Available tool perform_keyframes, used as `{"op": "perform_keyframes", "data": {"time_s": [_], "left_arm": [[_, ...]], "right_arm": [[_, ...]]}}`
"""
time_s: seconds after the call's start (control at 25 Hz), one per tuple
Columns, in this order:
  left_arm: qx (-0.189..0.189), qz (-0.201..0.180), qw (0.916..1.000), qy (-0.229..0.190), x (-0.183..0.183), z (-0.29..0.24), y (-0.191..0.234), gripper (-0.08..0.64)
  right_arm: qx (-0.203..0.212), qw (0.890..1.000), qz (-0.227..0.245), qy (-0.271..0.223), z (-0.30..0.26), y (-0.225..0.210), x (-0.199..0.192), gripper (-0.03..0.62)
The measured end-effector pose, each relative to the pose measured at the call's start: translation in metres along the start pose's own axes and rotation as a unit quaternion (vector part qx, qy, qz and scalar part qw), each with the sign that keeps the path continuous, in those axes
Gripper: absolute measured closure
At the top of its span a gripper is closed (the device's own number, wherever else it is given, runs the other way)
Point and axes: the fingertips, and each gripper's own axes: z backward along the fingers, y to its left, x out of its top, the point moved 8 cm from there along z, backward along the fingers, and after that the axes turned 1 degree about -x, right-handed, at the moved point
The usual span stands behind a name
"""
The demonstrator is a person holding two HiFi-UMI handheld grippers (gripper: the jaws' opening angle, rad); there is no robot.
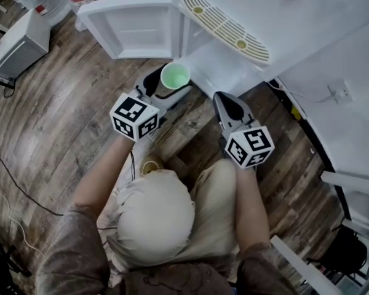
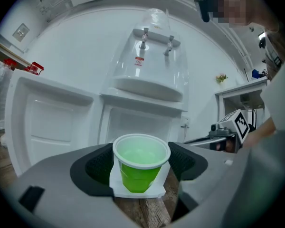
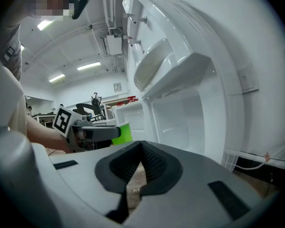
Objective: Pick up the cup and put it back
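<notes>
Green plastic cup (image 2: 139,174) between the jaws of the left gripper (image 1: 167,88): the two black ribbed pads stand wide apart, one against each side of the cup's wall, and so pinch it. We see the cup upright, mouth up, with a white piece around its foot — we cannot tell what that piece belongs to. The cup is carried clear of the wood-plank floor (image 1: 61,115), which shows directly beneath it in the left gripper view.

Right gripper (image 3: 140,164): its pads are pressed together with nothing between them. We find it level with the left gripper and just to the right of it in the head view, apart from the cup.

Ahead of both stands a white water dispenser (image 2: 149,70). Its two taps (image 2: 156,38) sit above a recessed ledge. Below that, the lower door (image 1: 135,26) is swung open, to the left in the head view, and bares a white compartment (image 2: 142,122). From above, the cup lies between this door and the beige slotted drip grille (image 1: 224,26), near the compartment's mouth.
</notes>
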Motion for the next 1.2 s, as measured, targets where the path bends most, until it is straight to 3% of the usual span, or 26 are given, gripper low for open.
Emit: {"op": "perform_keyframes", "data": {"time_s": [0.2, 0.68, 0.84, 1.2], "left_arm": [[-0.025, -0.02, 0.9995, 0.006, -0.007, -0.045, 0.005, 0.204], [-0.076, -0.016, 0.9969, 0.009, -0.04, -0.141, 0.013, 0.204], [-0.082, -0.02, 0.9963, 0.018, -0.055, -0.166, 0.019, 0.204], [-0.072, -0.01, 0.9964, 0.043, -0.081, -0.212, 0.038, 0.204]], "right_arm": [[-0.003, 1.0, -0.003, -0.016, 0.011, -0.002, 0.008, 0.591], [-0.039, 0.999, -0.026, -0.029, 0.043, -0.004, 0.028, 0.591], [-0.041, 0.999, 0.003, -0.022, 0.043, 0.001, 0.031, 0.591], [-0.053, 0.999, 0.004, -0.001, 0.045, -0.003, 0.029, 0.591]]}}
